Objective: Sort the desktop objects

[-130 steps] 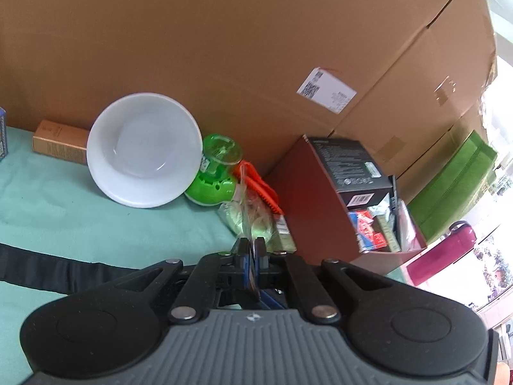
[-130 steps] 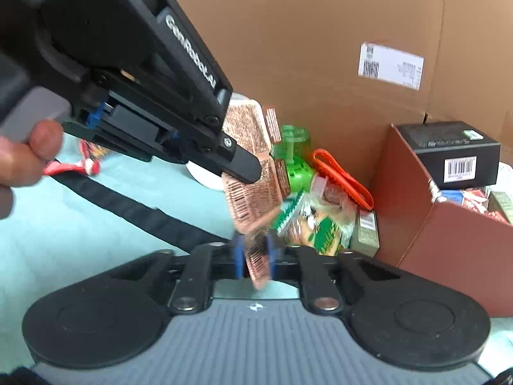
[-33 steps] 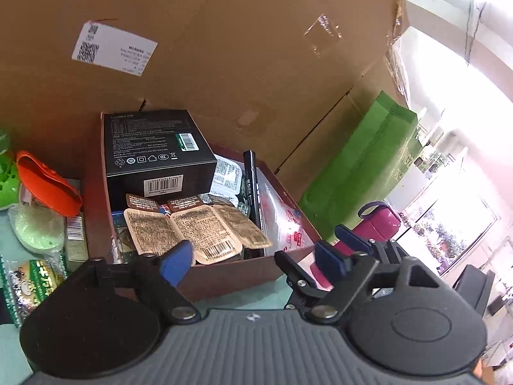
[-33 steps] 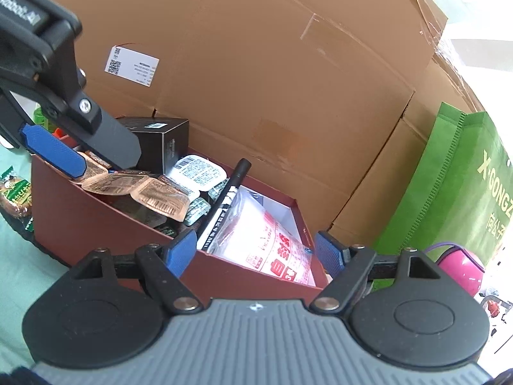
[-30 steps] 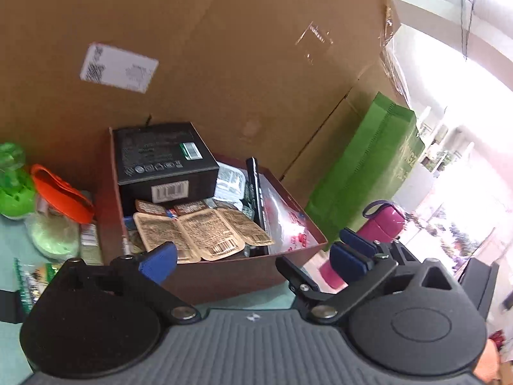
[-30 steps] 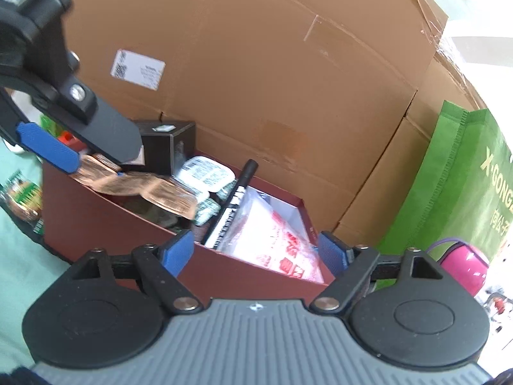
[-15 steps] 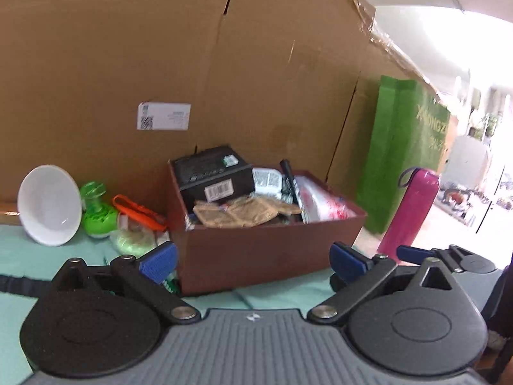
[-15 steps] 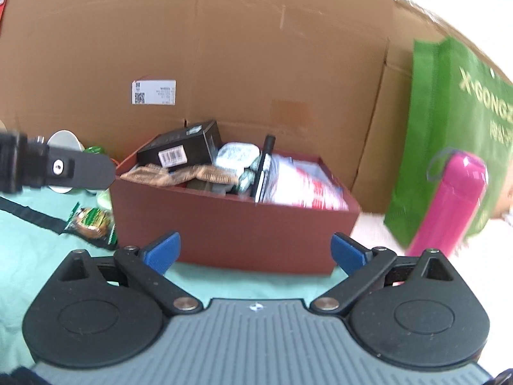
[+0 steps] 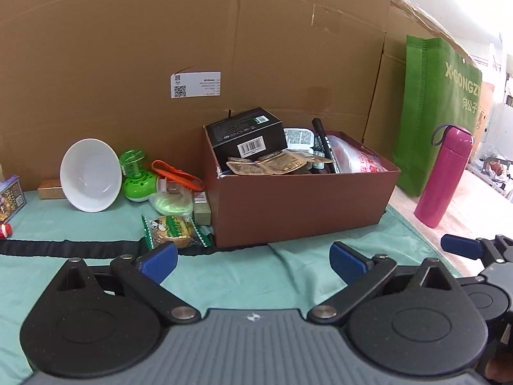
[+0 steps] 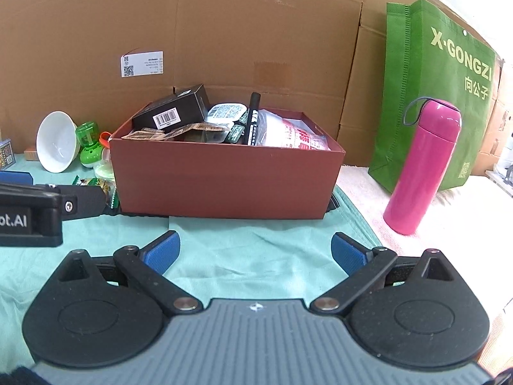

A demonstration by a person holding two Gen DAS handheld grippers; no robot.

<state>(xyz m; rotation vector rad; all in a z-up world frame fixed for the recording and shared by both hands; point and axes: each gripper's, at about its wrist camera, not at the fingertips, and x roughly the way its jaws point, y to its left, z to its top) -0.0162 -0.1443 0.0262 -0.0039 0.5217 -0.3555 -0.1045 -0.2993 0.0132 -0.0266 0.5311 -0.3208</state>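
Note:
A brown box [image 9: 304, 205] [image 10: 224, 183] stands on the teal cloth and holds a black carton [image 9: 247, 134], brown sachets [image 9: 266, 165] [image 10: 179, 133], a black marker [image 10: 253, 118] and a red-printed packet [image 10: 295, 134]. My left gripper [image 9: 253, 261] is open and empty, low over the cloth in front of the box. My right gripper [image 10: 255, 252] is open and empty, also in front of the box. Left of the box lie a green snack packet [image 9: 173, 229], a white bowl [image 9: 89, 175], a green bottle [image 9: 138, 176] and an orange clip [image 9: 178, 175].
A cardboard wall [image 9: 224, 48] stands behind everything. A pink flask [image 10: 420, 166] and a green bag [image 10: 442, 93] stand to the right, off the cloth. A black strap [image 9: 64, 247] crosses the cloth. A small printed box [image 9: 11, 192] sits at far left.
Both grippers let go of the brown sachets into the box, opened, and pulled back and down from the box to low over the cloth.

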